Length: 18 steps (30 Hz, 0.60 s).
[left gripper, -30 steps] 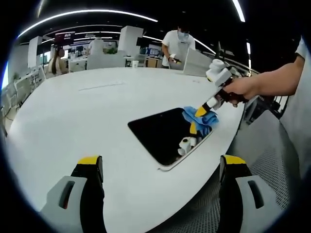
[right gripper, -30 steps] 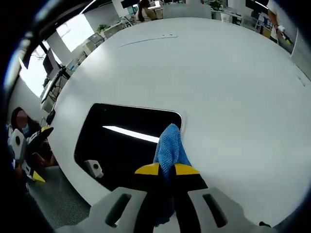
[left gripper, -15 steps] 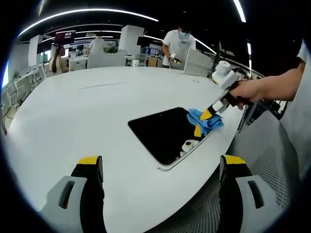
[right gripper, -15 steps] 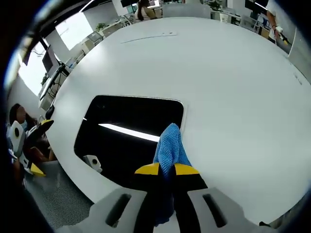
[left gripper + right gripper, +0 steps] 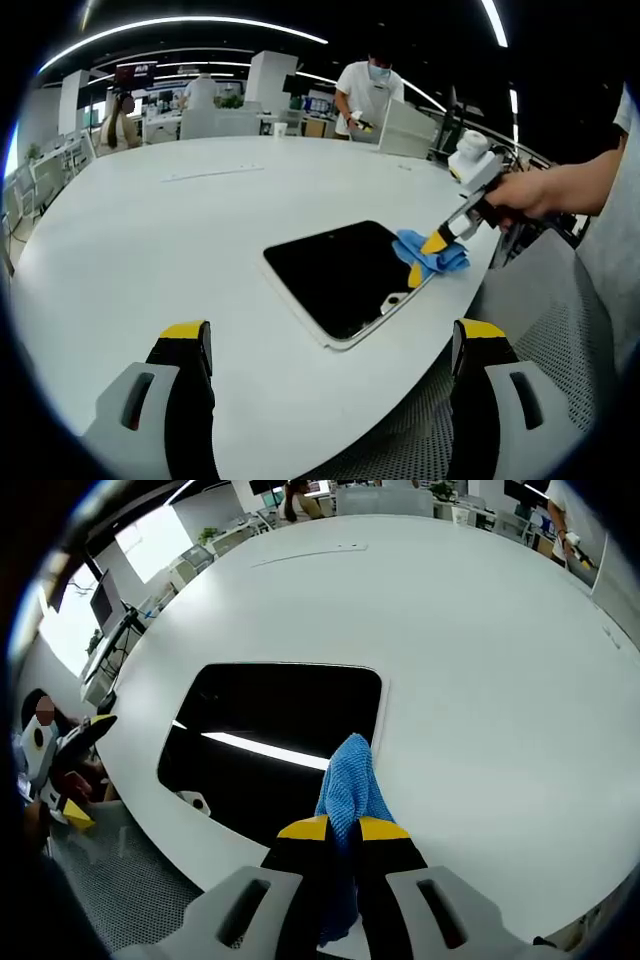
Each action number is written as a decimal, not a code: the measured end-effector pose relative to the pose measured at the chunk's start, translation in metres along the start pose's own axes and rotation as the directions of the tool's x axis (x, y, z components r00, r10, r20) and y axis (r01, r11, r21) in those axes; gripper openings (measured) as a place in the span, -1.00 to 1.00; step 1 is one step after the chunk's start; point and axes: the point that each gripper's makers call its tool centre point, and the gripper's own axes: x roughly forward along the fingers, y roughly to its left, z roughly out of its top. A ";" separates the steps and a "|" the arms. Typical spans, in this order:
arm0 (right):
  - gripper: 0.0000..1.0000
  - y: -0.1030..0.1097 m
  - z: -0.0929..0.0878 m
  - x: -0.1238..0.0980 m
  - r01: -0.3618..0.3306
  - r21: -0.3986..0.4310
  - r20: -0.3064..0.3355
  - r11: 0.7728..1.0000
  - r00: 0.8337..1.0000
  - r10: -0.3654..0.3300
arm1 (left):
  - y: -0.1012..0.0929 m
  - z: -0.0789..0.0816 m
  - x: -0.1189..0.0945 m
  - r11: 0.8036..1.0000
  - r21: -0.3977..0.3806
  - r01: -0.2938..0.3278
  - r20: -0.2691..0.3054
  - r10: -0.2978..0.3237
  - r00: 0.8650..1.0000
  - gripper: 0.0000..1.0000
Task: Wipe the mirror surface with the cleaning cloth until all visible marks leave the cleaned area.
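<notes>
- One mirror (image 5: 342,277), a dark slab, lies flat on the white table (image 5: 150,230).
- One blue cloth (image 5: 351,785) is pinched in the right gripper (image 5: 343,829), jaws closed, at the mirror's 3 o'clock edge in the left gripper view.
- Left gripper (image 5: 332,340): jaws wide apart, holding nothing.

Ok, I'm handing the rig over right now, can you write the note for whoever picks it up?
Right gripper: shut on the blue cleaning cloth, pressed down at the mirror's edge nearest that gripper.
Left gripper: open, holding nothing, hovering over the white table short of the mirror.
Mirror lies flat near the table edge; from the left gripper view the cloth sits at its far corner.
Done: cloth gripped and on the glass. No marks can be made out on the dark surface, only reflections.
Left: check closely, wipe any remaining spots, keep mirror and cloth in view.
</notes>
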 end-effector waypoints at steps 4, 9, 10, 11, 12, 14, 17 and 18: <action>-0.93 0.001 -0.003 -0.001 -0.001 -0.005 -0.010 1.000 1.000 0.001 | 0.000 0.000 0.000 1.000 0.000 0.000 -0.001 0.000 1.000 0.98; -0.93 0.005 -0.012 -0.005 -0.007 -0.006 -0.019 1.000 1.000 0.006 | 0.000 0.000 0.000 1.000 0.000 0.000 -0.001 0.000 1.000 0.98; -0.93 0.004 -0.012 -0.005 -0.008 -0.001 -0.018 1.000 1.000 0.008 | 0.000 0.000 0.000 1.000 0.001 0.000 -0.001 0.000 1.000 0.98; -0.94 0.004 -0.012 -0.005 -0.009 0.000 -0.015 1.000 1.000 0.009 | 0.000 0.000 0.000 1.000 0.001 0.001 -0.002 -0.001 1.000 0.98; -0.94 0.004 -0.011 -0.004 -0.009 0.001 -0.013 1.000 1.000 0.009 | 0.000 0.000 0.000 1.000 0.001 0.001 -0.002 -0.001 1.000 0.98; -0.94 0.004 -0.011 -0.005 -0.009 0.010 -0.015 1.000 1.000 0.010 | -0.001 0.000 0.000 1.000 0.002 0.003 -0.005 -0.003 1.000 0.98; -0.94 0.004 -0.011 -0.005 -0.010 0.024 -0.021 1.000 1.000 0.010 | -0.001 -0.001 0.000 1.000 0.002 0.004 -0.006 -0.004 1.000 0.98; -0.94 0.004 -0.011 -0.005 -0.010 0.029 -0.022 1.000 1.000 0.011 | -0.001 -0.001 0.000 1.000 0.002 0.003 -0.007 -0.003 1.000 0.98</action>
